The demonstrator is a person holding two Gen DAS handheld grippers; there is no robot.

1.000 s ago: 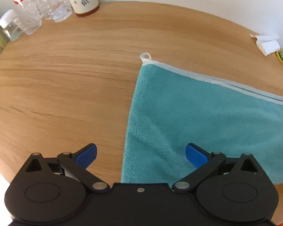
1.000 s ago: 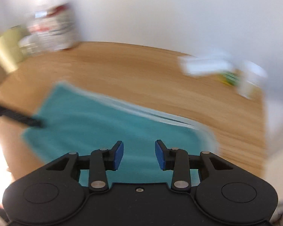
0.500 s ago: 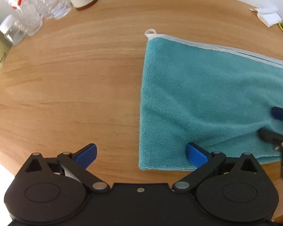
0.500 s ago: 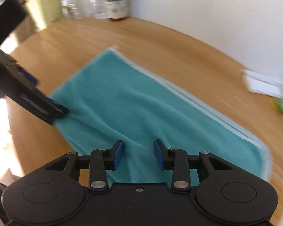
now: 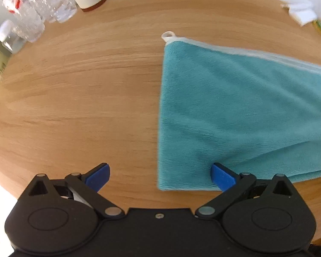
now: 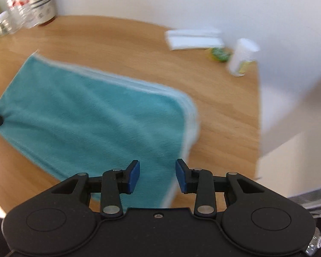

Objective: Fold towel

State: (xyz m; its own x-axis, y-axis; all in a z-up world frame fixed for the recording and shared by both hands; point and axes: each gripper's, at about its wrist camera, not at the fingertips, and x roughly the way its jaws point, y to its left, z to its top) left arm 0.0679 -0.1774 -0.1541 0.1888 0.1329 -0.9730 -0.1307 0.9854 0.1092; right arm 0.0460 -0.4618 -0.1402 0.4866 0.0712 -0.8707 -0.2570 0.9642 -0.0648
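Both grippers hang over the teal terry towel with a pale trim (image 5: 235, 111), which lies flat on the round wooden table (image 5: 75, 98), already doubled judging by the layered pale edges along its far side. The left gripper (image 5: 160, 178) stands wide apart, holding nothing, straddling the towel's near left corner; its right blue pad (image 5: 221, 178) overlaps the cloth while the other sits over bare wood. The right gripper (image 6: 157, 176) is parted more narrowly, also empty, above the towel's near right corner beside the rounded trimmed end.

The step in hand looks like taking the two near corners for the next fold. To do it well, each gripper should come down so one finger slides under all layers at its corner and the other closes on top; catching only the upper layer would open the fold. The left one likely needs to shift right so the corner sits midway between its fingers. Lifting both corners evenly and carrying them to the far trimmed edge, near the small white hanging loop (image 5: 168, 36), should keep the edges square. The clear plastic bottles (image 5: 32, 10) stand well apart.
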